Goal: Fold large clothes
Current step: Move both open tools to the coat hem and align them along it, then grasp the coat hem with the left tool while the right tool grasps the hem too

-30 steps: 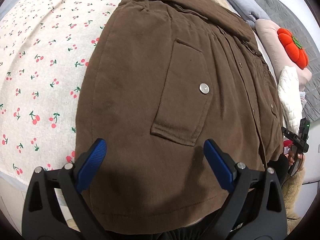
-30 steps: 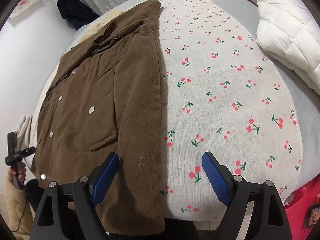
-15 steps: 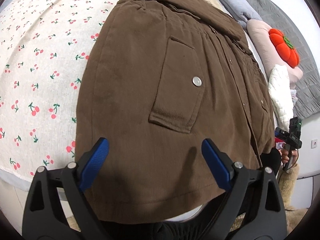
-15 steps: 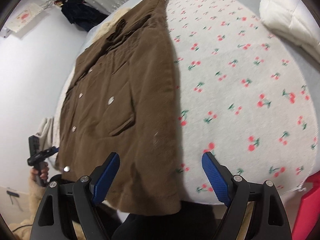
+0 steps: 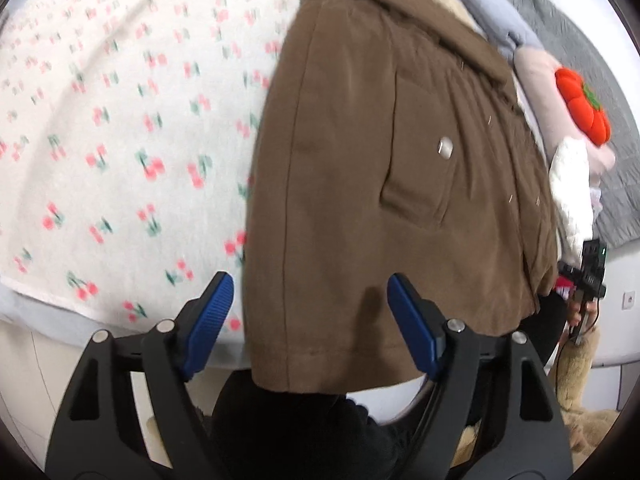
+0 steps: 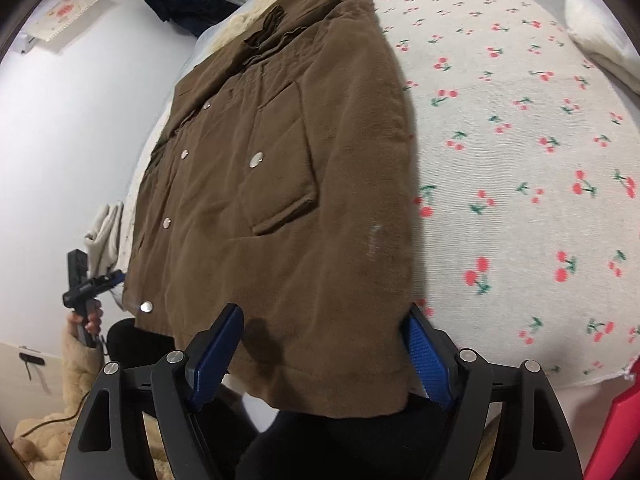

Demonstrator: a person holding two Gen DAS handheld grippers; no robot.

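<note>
Facing you: brown coat (image 5: 360,200) flat on cherry-print sheet (image 5: 120,140); your left gripper (image 5: 310,320) spread wide at hem, holding nothing; your right gripper (image 6: 326,344) likewise

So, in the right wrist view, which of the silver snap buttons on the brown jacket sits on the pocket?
The large snap button on the pocket flap of the brown jacket. The other snaps run in a line along the front opening, left of the pocket.

We see the cherry-print sheet (image 5: 120,152) smeared by motion blur in the left wrist view. The brown coat (image 6: 280,200) hides the bed beneath it, and its collar end runs out of frame. Its small snaps (image 5: 512,199) blur into streaks.
</note>
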